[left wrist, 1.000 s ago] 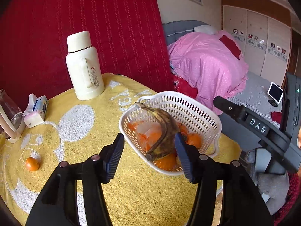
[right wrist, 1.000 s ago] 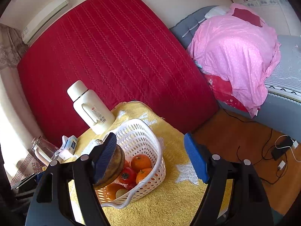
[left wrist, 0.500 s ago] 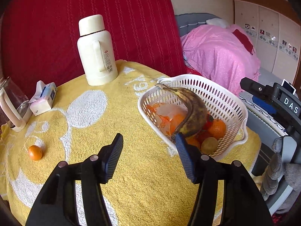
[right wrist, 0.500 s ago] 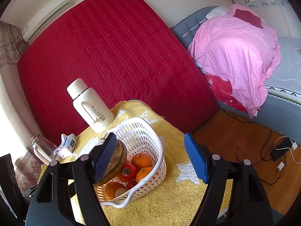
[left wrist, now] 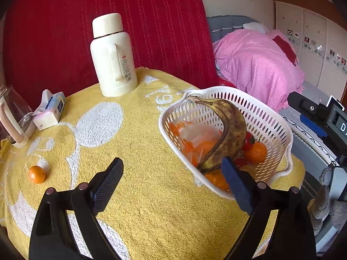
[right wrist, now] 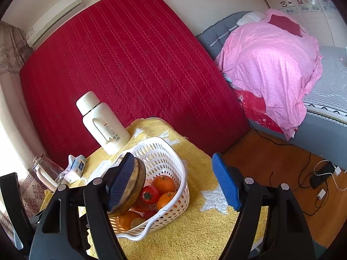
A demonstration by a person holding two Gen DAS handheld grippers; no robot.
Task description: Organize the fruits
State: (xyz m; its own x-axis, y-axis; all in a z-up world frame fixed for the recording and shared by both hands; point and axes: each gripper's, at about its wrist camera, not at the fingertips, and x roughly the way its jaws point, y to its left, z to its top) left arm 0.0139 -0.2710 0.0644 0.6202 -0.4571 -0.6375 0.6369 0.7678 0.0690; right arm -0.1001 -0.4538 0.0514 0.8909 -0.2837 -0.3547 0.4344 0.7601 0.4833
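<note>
A white perforated basket (left wrist: 279, 130) (right wrist: 173, 162) stands on the yellow towel-covered table (left wrist: 141, 151). It holds a browned banana (left wrist: 229, 130) (right wrist: 136, 186), oranges (left wrist: 256, 151) (right wrist: 163, 183), a tomato (right wrist: 149, 195) and a plastic bag (left wrist: 195, 136). A small orange (left wrist: 36, 174) lies alone at the table's left. My left gripper (left wrist: 171, 186) is open and empty, above the towel left of the basket. My right gripper (right wrist: 173, 184) is open and empty, above the basket's right side.
A cream thermos (left wrist: 112, 56) (right wrist: 102, 121) stands at the table's back. A tissue pack (left wrist: 49, 110) and a glass jug (left wrist: 13, 119) sit at the left. A red mattress (right wrist: 130, 65) leans behind; a bed with pink bedding (right wrist: 277, 65) is to the right.
My left gripper has drawn back and leftward from the basket, so the banana lies clear of its fingers. The right gripper has barely moved.
</note>
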